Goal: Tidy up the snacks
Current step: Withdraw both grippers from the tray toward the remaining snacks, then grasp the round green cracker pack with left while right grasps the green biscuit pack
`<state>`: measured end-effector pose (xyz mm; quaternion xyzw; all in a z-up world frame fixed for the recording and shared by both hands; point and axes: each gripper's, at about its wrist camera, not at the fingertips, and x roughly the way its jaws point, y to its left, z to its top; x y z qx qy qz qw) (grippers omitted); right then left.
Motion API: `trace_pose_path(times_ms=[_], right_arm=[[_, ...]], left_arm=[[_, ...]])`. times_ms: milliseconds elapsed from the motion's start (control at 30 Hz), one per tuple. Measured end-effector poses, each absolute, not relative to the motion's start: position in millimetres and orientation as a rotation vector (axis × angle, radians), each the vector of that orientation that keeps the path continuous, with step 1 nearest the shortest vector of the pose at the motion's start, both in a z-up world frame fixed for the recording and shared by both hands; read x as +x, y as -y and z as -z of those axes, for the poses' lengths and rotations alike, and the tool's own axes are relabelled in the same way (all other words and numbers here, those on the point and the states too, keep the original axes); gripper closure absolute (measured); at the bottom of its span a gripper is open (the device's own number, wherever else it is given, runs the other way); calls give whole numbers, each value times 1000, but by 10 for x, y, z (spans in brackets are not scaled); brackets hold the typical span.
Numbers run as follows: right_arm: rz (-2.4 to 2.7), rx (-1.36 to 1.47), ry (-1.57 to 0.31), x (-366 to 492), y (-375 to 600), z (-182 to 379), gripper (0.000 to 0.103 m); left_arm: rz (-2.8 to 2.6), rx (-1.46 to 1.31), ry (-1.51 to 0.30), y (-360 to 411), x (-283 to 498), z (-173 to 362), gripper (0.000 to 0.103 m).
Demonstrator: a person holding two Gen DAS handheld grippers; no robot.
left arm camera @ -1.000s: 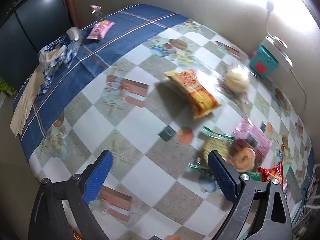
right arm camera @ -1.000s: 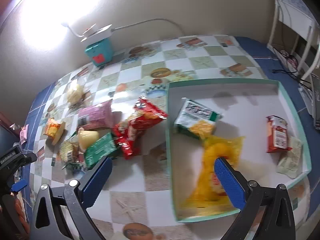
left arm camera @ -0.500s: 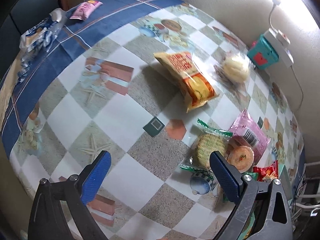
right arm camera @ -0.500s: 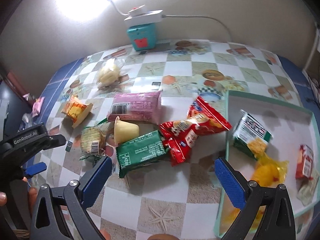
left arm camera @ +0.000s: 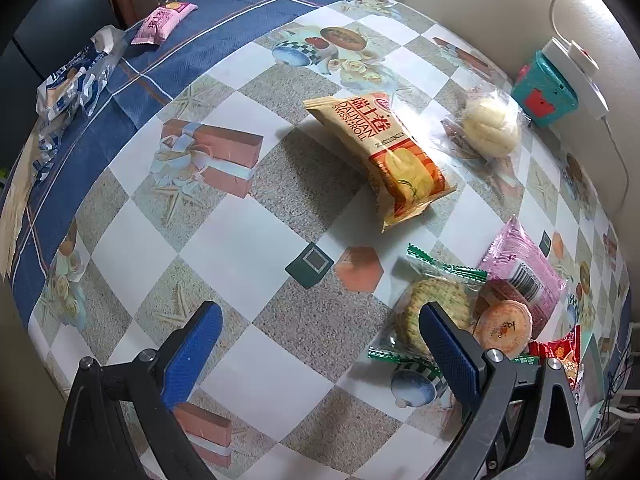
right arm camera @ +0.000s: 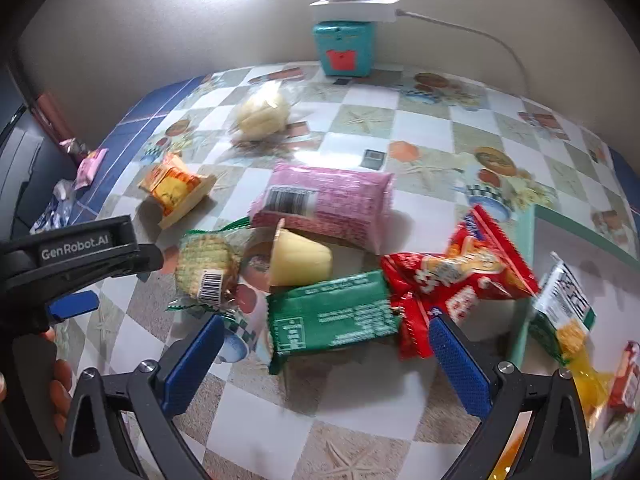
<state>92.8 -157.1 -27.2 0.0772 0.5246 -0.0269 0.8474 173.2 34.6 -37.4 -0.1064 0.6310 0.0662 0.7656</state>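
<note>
Loose snacks lie on the checked tablecloth. My left gripper (left arm camera: 318, 330) is open and empty above the cloth, short of the orange Swiss roll pack (left arm camera: 384, 156); a round cracker pack (left arm camera: 436, 312) lies by its right finger. My right gripper (right arm camera: 326, 344) is open and empty, just above a green wafer pack (right arm camera: 334, 316). Around it lie red snack bags (right arm camera: 452, 276), a yellow jelly cup (right arm camera: 298, 258), a pink pack (right arm camera: 324, 204) and a wrapped bun (right arm camera: 262, 114). The teal tray (right arm camera: 524, 276) at right holds several snacks.
A teal box (right arm camera: 344, 48) with a white power strip on top stands against the wall. A small pink packet (left arm camera: 162, 24) and a blue-white wrapper (left arm camera: 74, 80) lie on the blue border at the far left. The left gripper's body (right arm camera: 76, 252) shows in the right wrist view.
My right gripper swung left from over the tray to the snack pile and came down close to the green pack. My left gripper moved forward toward the Swiss roll pack.
</note>
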Motion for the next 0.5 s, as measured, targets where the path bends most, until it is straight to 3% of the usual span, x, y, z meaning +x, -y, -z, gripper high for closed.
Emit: trace_pose_path(times_ms=[133, 233, 500], right_arm=[[33, 162, -1116, 954, 1546, 319, 0], [14, 164, -1120, 961, 1532, 339, 8], [-21, 152, -1127, 940, 1499, 348, 13]], left_arm=[[-153, -238, -1375, -403, 1770, 429, 4], [-151, -244, -1375, -430, 1785, 443, 4], [-129, -248, -1382, -452, 1810, 478, 4]])
